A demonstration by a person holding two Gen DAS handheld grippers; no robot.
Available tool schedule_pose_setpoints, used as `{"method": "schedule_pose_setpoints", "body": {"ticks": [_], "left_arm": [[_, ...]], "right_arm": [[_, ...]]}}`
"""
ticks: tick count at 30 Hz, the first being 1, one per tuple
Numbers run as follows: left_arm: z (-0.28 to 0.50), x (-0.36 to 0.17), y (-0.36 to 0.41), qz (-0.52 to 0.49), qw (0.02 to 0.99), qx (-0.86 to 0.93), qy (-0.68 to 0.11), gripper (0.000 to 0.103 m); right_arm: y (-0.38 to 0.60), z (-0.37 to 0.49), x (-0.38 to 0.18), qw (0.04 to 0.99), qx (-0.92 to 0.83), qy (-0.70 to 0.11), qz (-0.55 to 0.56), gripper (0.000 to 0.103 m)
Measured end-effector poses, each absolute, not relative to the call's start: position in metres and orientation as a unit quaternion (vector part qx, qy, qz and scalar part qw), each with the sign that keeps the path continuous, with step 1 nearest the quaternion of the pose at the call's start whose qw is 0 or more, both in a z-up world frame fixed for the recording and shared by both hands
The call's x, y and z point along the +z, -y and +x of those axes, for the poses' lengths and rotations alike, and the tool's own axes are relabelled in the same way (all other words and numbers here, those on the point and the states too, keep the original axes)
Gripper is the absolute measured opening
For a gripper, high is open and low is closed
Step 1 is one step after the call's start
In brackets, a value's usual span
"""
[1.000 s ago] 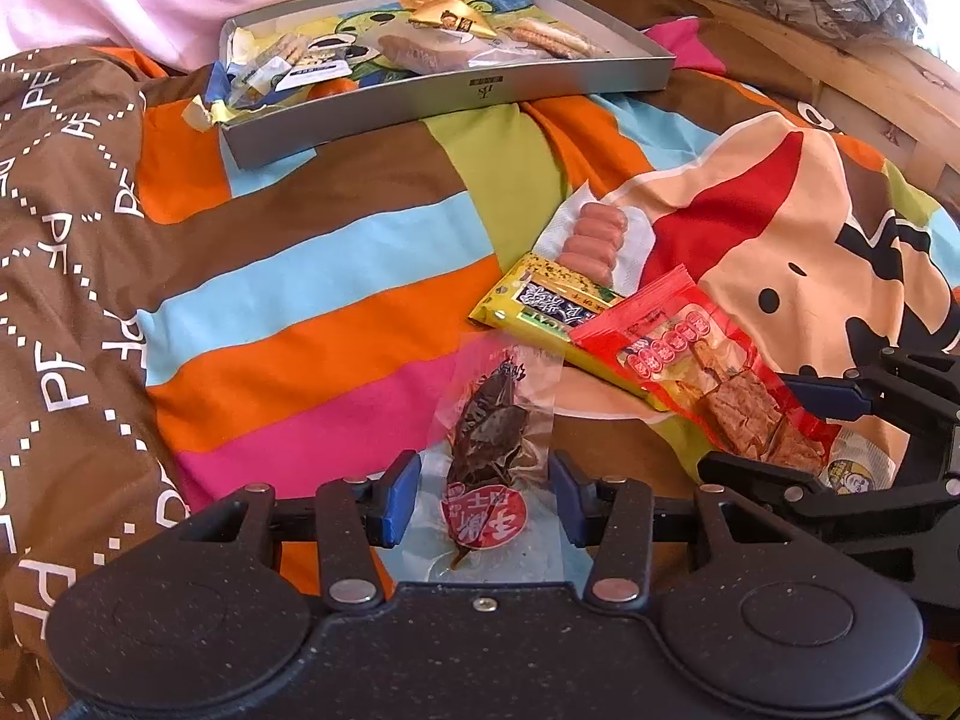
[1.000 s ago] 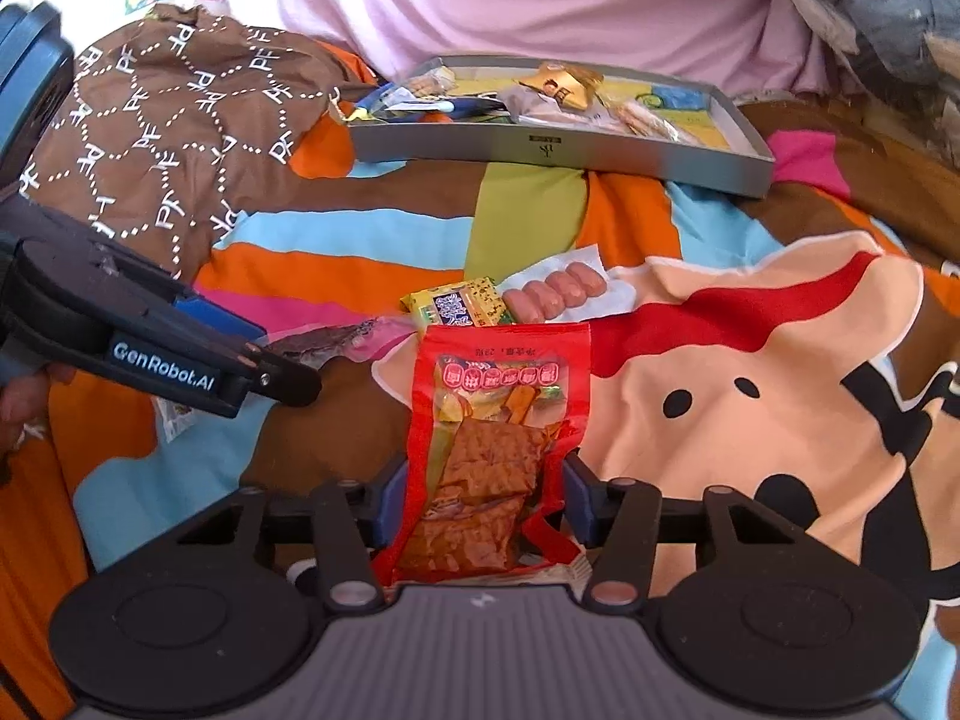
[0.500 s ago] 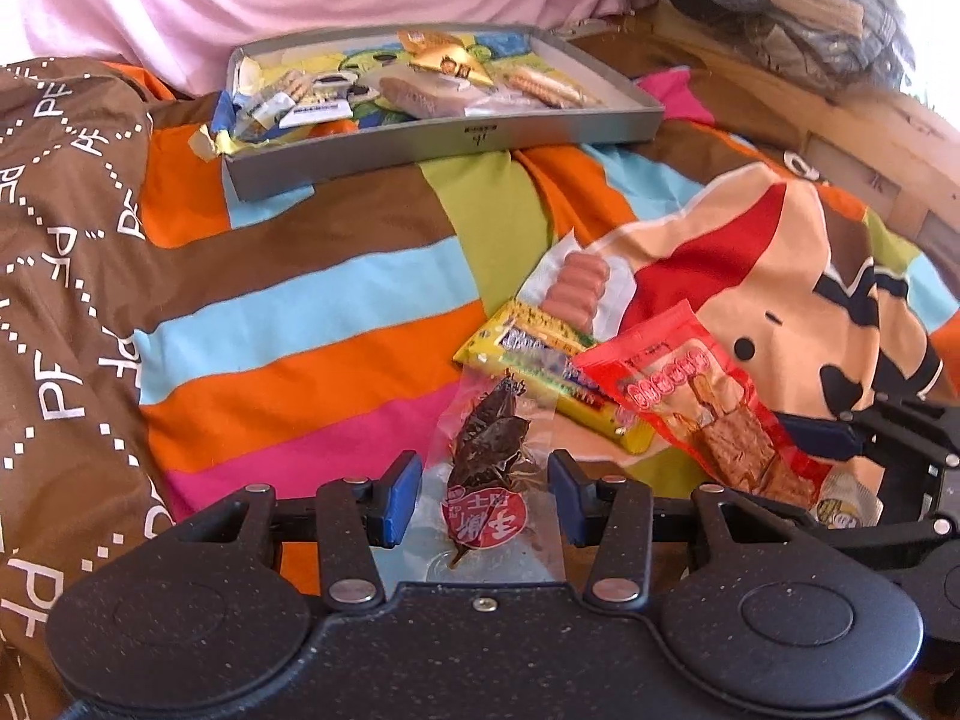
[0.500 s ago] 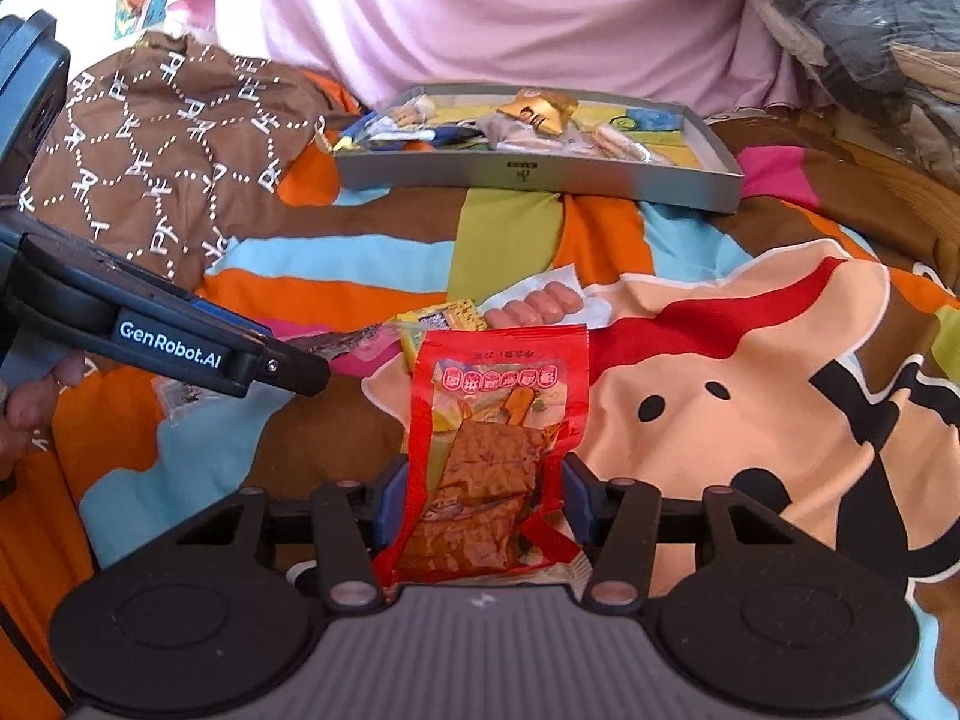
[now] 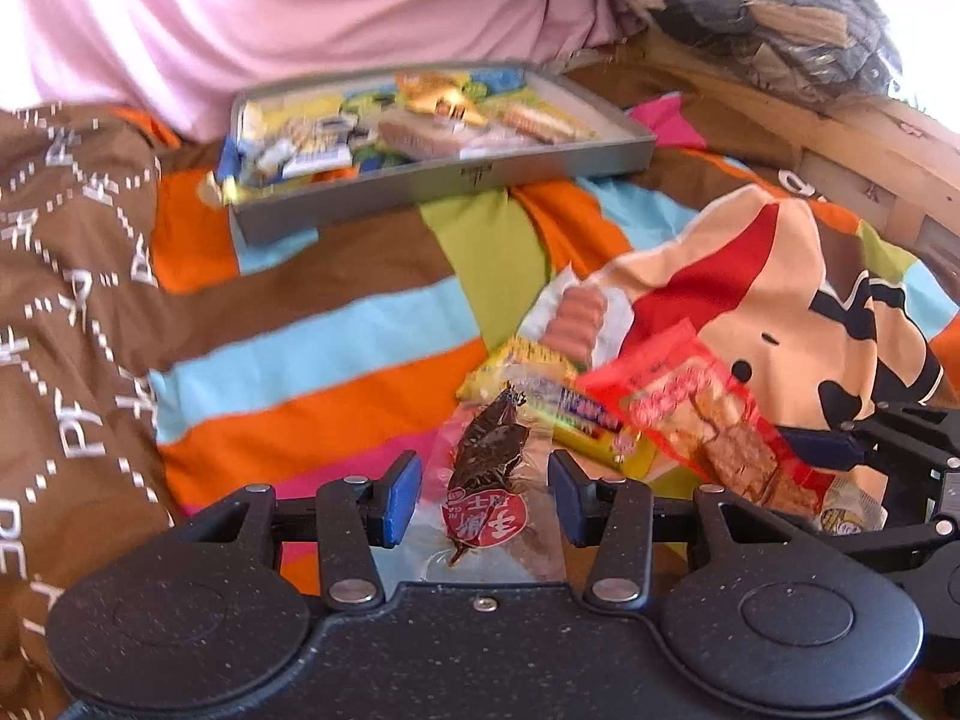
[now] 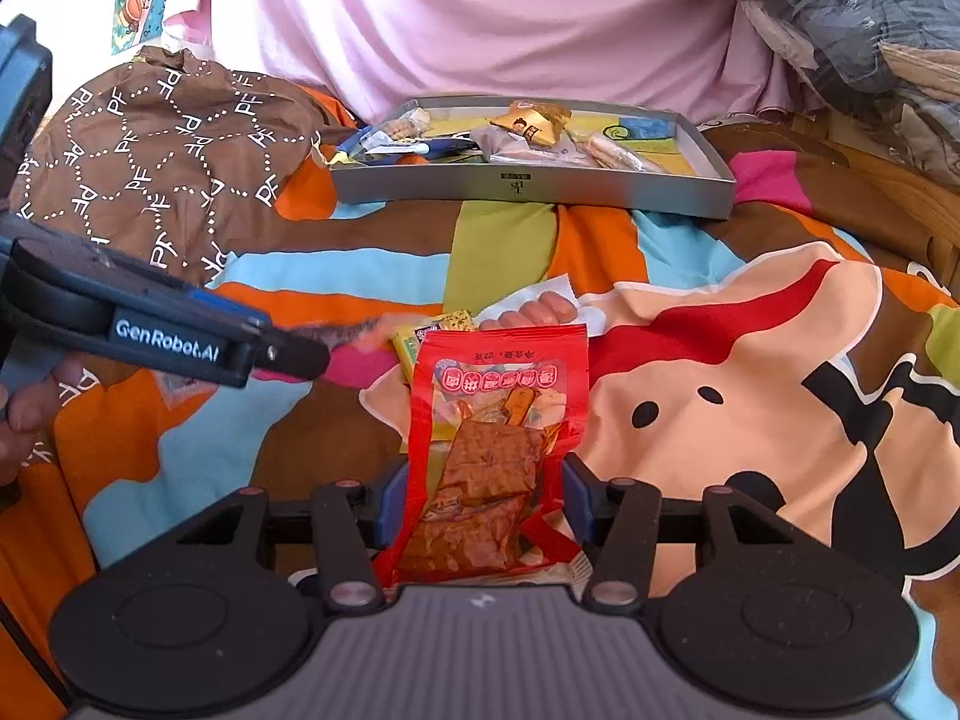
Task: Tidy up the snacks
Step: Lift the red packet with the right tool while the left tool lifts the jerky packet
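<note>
My left gripper [image 5: 483, 501] is shut on a clear packet of dark dried meat with a red round label [image 5: 489, 450], held just above the striped bedspread. My right gripper [image 6: 480, 507] is shut on a red packet of brown tofu pieces [image 6: 498, 414], which the left wrist view shows raised at the right [image 5: 690, 414]. A yellow snack packet [image 5: 540, 369] and a clear pack of small sausages [image 5: 576, 315] lie on the bedspread just ahead. Further back sits a grey tray [image 5: 456, 180] with several snacks in it. The left gripper [image 6: 264, 348] reaches in from the left of the right wrist view.
A brown patterned quilt [image 6: 162, 150] is bunched up at the left. Pink fabric [image 6: 480, 18] hangs behind the tray [image 6: 528, 189]. A wooden bed frame [image 5: 840, 144] and a pile of clothes [image 6: 870, 18] border the right side. A hand [image 6: 24, 420] shows at the left edge.
Both grippers have risen from the bedspread and tilted up, each keeping its packet. The tray and the pink fabric now sit lower and larger in both views.
</note>
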State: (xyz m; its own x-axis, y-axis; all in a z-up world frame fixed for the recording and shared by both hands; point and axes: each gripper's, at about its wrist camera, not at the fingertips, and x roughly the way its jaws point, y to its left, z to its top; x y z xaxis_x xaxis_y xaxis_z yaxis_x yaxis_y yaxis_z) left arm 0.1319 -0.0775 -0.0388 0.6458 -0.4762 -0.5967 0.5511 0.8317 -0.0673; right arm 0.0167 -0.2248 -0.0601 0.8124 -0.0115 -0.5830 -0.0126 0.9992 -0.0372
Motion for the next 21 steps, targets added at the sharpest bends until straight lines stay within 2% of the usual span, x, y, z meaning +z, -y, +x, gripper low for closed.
{"method": "schedule_pose_setpoints", "body": {"ticks": [21], "left_arm": [[0.1336,-0.0291,0.0706,0.035,0.917,-0.272,-0.289,0.049]], "right_arm": [[0.2254,0.0183,-0.0516,0.957,0.006,-0.289,-0.028,0.056]]}}
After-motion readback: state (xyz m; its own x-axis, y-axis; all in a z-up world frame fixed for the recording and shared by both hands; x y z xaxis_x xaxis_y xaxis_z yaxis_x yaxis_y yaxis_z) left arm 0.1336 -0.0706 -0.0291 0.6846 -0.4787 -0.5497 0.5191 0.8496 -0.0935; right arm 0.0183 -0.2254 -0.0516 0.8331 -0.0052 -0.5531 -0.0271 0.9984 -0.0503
